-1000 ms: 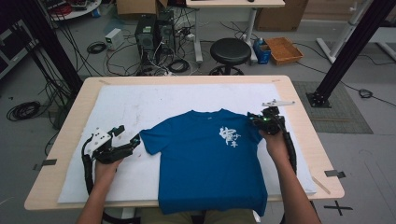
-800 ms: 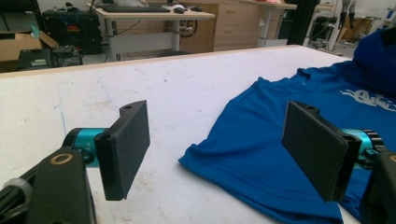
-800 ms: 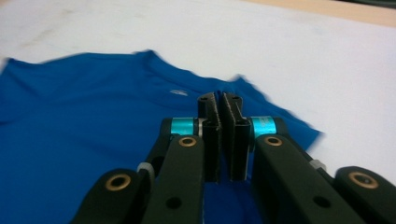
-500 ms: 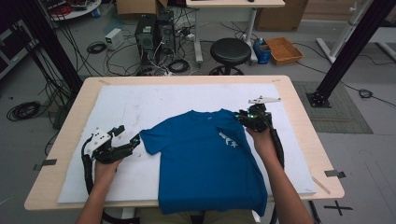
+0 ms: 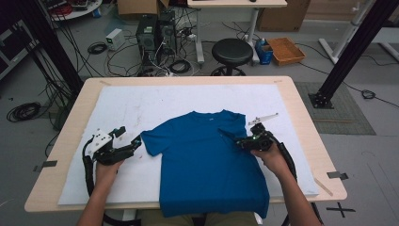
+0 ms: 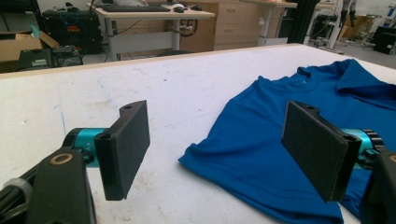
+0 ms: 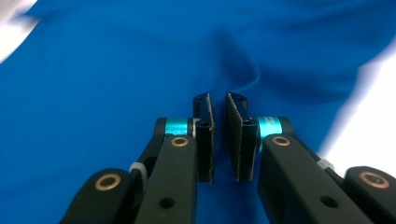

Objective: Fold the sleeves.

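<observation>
Blue cotton fills the middle of the high view: a T-shirt (image 5: 211, 160) lies flat on a white mat (image 5: 141, 108) that covers a pale wooden table (image 5: 301, 108), collar toward the top of the frame and hem hanging at the bottom edge, so its long axis runs straight up and down the picture. One sleeve points to the left of the frame; the sleeve on the right appears folded in over the chest.

The person's right gripper (image 5: 241, 141) rests at the right-hand side of the shirt, its tip aimed left across the cloth at about chest level. In the right gripper view its two black jaws have just been closing and now stand nearly together, a thin slit between the pads (image 7: 206, 135); blue fabric lies beneath and ahead of them, a soft crease (image 7: 252, 70) running away just beyond the tips (whether any cloth is pinched in that slit I cannot tell, it looks empty).

The left gripper (image 5: 126, 141) sits on the bare mat at the left of the frame, jaws spread wide and holding nothing. In the left gripper view the left sleeve's hem (image 6: 219, 163) lies just ahead and between the open pads, near but not touching.

So the relation that matters: the unfolded sleeve lies immediately to the right of the left gripper, along the line it already points, and that hand is far the nearer one. My judgement is that a short push forward and a pinch would take that sleeve for folding inward.
</observation>
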A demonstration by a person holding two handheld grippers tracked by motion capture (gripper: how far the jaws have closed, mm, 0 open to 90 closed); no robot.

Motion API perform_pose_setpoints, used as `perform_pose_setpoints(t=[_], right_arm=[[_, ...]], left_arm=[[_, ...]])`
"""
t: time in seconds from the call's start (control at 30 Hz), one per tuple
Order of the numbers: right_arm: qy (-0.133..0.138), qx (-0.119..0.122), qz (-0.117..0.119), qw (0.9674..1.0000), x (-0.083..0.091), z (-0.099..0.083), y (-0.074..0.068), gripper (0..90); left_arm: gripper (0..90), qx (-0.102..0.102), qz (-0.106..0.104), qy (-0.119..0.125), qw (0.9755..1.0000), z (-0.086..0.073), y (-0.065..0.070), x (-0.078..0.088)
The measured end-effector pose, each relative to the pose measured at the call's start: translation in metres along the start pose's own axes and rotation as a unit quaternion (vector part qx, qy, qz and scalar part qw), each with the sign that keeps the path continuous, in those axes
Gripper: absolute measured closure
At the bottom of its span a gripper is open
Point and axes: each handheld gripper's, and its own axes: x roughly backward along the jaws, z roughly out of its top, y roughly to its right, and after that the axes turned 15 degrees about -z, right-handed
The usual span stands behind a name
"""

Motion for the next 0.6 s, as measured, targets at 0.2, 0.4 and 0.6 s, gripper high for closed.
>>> perform_pose_setpoints(t=[0.2, 0.4, 0.6], right_arm=[[0.083, -0.037, -0.001, 0.9959, 0.017, 0.001, 0.008, 73.3], [0.029, 0.006, -0.085, 0.996, 0.004, -0.003, 0.001, 79.7], [0.063, -0.063, -0.129, 0.9877, 0.004, 0.006, 0.014, 68.0]], left_arm=[[23.7, 0.0, 0.0, 0.0, 1.0, 0.0, 0.0, 0.0], [23.7, 0.002, 0.0, 0.001, 1.0, 0.0, 0.0, 0.0], [23.7, -0.001, 0.002, -0.001, 1.0, 0.0, 0.0, -0.001]])
